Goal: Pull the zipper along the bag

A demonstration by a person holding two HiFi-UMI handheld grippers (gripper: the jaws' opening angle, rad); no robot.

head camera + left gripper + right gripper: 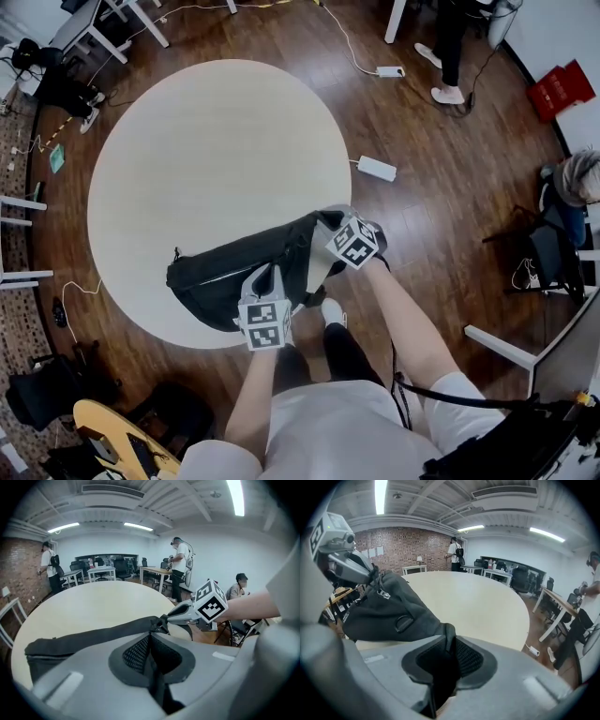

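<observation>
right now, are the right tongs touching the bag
Touching. The right gripper view shows the right tongs shut on a fabric fold of the black bag.

White T-shirt (pixel 328 422); grey left gripper (pixel 263 281), right gripper (pixel 330 225); 2 marker cubes (pixel 262 323).

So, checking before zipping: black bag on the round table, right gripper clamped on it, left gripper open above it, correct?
No: the left gripper is shut on the black bag too, per the left gripper view. The rest stands: round table, right gripper clamped on the bag.
</observation>
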